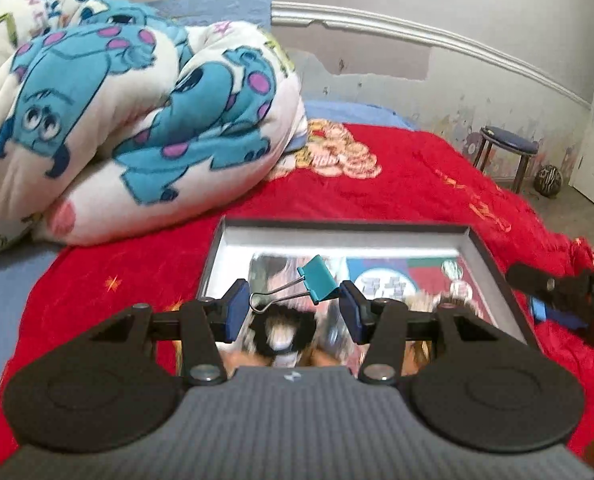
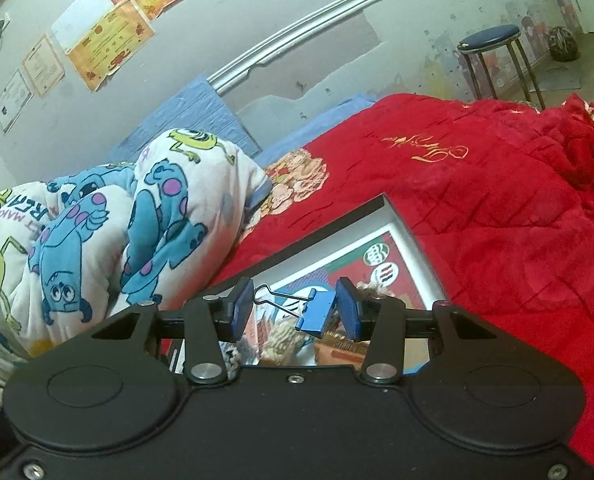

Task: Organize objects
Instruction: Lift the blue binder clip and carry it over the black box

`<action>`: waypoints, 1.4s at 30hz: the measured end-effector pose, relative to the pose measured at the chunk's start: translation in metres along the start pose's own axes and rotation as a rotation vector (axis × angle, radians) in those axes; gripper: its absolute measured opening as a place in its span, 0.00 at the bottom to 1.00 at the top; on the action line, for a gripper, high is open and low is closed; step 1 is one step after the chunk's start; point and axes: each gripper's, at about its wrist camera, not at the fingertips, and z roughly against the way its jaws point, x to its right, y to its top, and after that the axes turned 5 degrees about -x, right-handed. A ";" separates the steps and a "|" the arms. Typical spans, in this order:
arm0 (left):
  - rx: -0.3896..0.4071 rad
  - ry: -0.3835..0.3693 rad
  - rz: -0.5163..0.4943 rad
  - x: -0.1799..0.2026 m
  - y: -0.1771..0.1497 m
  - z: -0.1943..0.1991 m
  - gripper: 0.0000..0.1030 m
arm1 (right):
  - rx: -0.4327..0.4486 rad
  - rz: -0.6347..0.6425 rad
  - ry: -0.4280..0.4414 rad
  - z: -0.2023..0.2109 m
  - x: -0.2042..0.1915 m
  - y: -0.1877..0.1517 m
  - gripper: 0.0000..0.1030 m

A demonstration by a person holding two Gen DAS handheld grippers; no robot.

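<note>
My left gripper (image 1: 295, 306) is shut on a teal binder clip (image 1: 317, 282), pinched across its length, held just above the open box (image 1: 493, 256) on the red bed cover. My right gripper (image 2: 295, 308) is shut on a blue binder clip (image 2: 315, 314), also over the box (image 2: 413, 248). The right gripper also shows at the right edge of the left wrist view (image 1: 557, 296). The box holds several small items and colourful cards, blurred beneath the fingers.
A rolled monster-print blanket (image 1: 117, 120) lies left of the box on the red cover (image 1: 417, 184). A blue-topped stool (image 2: 493, 44) and a ball (image 2: 563, 44) stand by the far wall. Certificates (image 2: 109, 36) hang on the wall.
</note>
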 end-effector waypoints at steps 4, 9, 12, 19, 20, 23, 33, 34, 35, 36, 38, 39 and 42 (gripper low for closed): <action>0.036 -0.013 -0.014 0.014 0.020 -0.012 0.52 | 0.013 0.019 -0.021 -0.007 0.004 0.005 0.42; 0.047 -0.054 -0.017 0.024 0.037 -0.027 0.52 | 0.003 -0.055 0.017 -0.013 0.018 0.009 0.42; 0.048 -0.064 -0.032 0.025 0.038 -0.034 0.52 | 0.013 -0.053 0.014 -0.016 0.020 0.010 0.42; 0.066 -0.055 -0.012 0.020 0.047 -0.050 0.52 | 0.019 -0.094 0.040 -0.032 0.024 0.016 0.42; 0.077 -0.053 -0.019 0.020 0.048 -0.051 0.52 | 0.025 -0.097 0.041 -0.035 0.024 0.018 0.42; 0.094 -0.045 -0.021 0.017 0.049 -0.054 0.52 | 0.039 -0.097 0.043 -0.044 0.025 0.028 0.42; 0.059 -0.018 0.001 0.013 0.044 -0.071 0.52 | 0.034 -0.152 0.075 -0.068 0.035 0.043 0.42; 0.057 -0.017 -0.003 0.013 0.043 -0.071 0.52 | 0.031 -0.143 0.074 -0.069 0.034 0.042 0.42; 0.054 -0.015 -0.004 0.013 0.042 -0.072 0.52 | 0.028 -0.133 0.075 -0.070 0.031 0.042 0.42; 0.052 -0.013 -0.003 0.013 0.042 -0.073 0.52 | 0.024 -0.121 0.076 -0.071 0.029 0.042 0.42; 0.047 -0.009 -0.001 0.012 0.041 -0.075 0.52 | 0.020 -0.100 0.074 -0.073 0.023 0.041 0.42; 0.043 -0.008 0.002 0.011 0.040 -0.076 0.52 | 0.015 -0.089 0.072 -0.075 0.020 0.041 0.42; 0.039 -0.005 0.005 0.010 0.039 -0.078 0.52 | 0.002 -0.065 0.066 -0.079 0.013 0.039 0.42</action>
